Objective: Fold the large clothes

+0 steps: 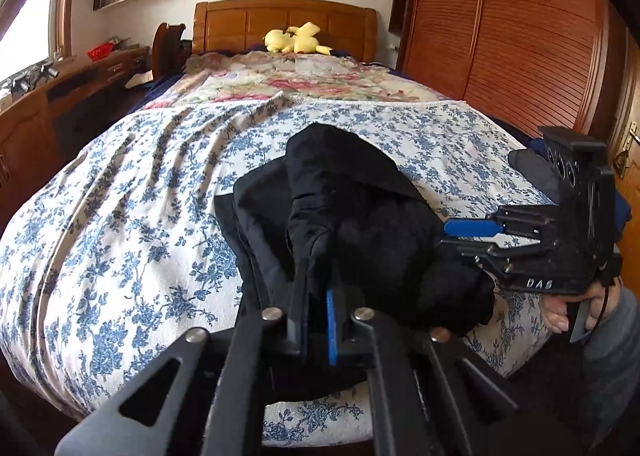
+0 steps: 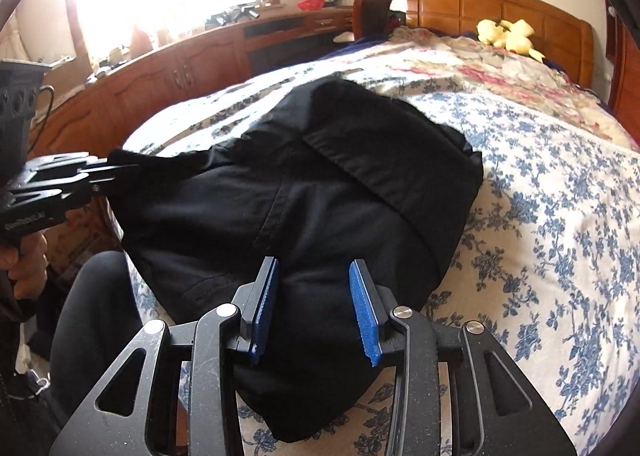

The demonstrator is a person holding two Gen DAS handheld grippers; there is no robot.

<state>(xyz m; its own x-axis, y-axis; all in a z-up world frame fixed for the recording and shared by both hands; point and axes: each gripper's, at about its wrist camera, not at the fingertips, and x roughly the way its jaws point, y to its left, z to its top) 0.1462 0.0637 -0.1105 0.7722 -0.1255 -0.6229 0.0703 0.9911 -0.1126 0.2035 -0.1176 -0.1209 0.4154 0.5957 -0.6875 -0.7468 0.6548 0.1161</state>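
A black garment lies bunched and partly folded on the blue-flowered bedspread near the foot of the bed. It also shows in the left wrist view. My left gripper is shut on a raised fold of the black garment; in the right wrist view it pinches the garment's left corner. My right gripper is open, its blue pads astride the garment's near edge. In the left wrist view it comes in from the right, with its tips at the cloth.
The bed has a wooden headboard with a yellow plush toy and a pink floral quilt at the far end. A wooden desk runs under the window on the left. A wooden wardrobe stands on the right.
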